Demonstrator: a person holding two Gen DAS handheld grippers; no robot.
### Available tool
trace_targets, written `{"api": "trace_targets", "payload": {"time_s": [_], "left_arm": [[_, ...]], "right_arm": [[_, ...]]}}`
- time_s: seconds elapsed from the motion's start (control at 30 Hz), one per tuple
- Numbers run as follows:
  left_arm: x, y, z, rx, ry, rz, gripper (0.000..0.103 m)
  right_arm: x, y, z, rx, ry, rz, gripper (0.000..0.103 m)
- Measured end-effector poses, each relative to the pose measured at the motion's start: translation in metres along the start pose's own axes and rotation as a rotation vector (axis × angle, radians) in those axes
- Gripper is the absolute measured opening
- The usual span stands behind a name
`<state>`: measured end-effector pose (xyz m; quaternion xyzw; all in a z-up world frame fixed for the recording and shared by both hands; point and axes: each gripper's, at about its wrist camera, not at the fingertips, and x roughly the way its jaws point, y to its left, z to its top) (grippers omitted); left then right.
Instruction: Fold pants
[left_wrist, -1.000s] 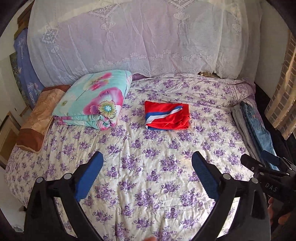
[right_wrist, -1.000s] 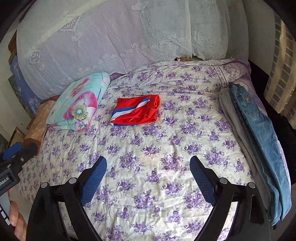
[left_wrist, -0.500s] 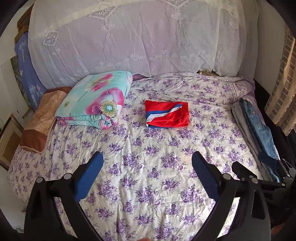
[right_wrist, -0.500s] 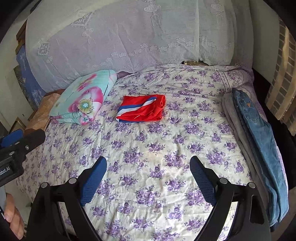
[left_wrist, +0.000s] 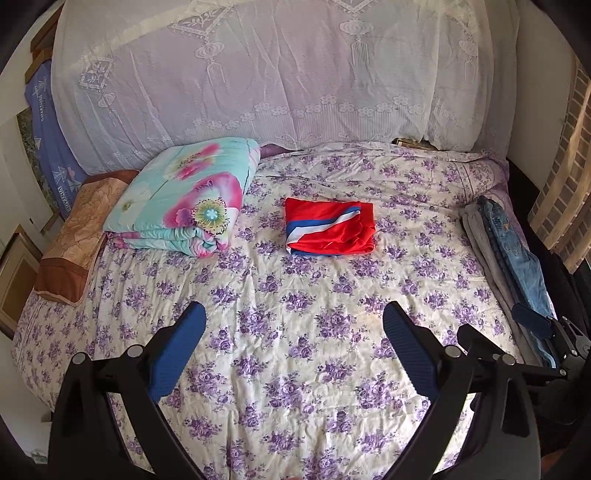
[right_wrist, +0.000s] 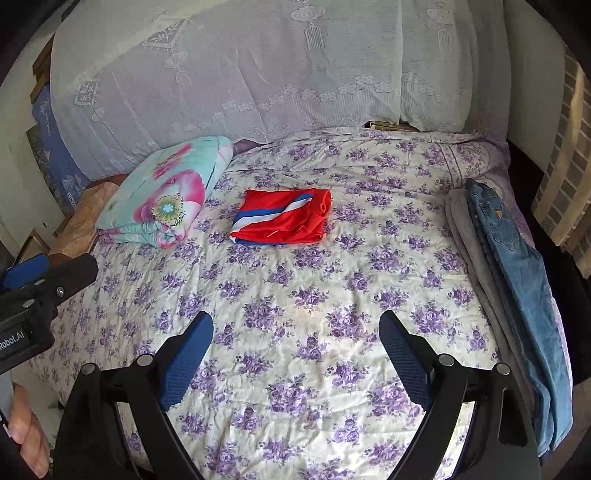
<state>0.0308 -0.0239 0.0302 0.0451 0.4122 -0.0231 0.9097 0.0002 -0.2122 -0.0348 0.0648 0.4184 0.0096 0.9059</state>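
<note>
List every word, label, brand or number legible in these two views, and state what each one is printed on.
"obot.AI": white letters on the black body of the left claw unit, cut off by the right wrist view's edge.
"VINTAGE" (uncertain, blurred): white print on the blue patterned cloth hanging at the bed's left.
Small tan patch on the blue denim jeans: too small to read.
Nothing else legible.

Both grippers' jaws wide apart
</note>
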Motion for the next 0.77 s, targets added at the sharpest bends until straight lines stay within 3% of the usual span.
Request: {"api": "trace_targets", "payload": {"time_s": [0.77], "left_arm": [[0.014,0.001,0.007,0.001,0.012,-0.022,0.094]], "right_arm": [[0.006,-0.001,0.005,-0.007,0.005,0.004,0.092]]}}
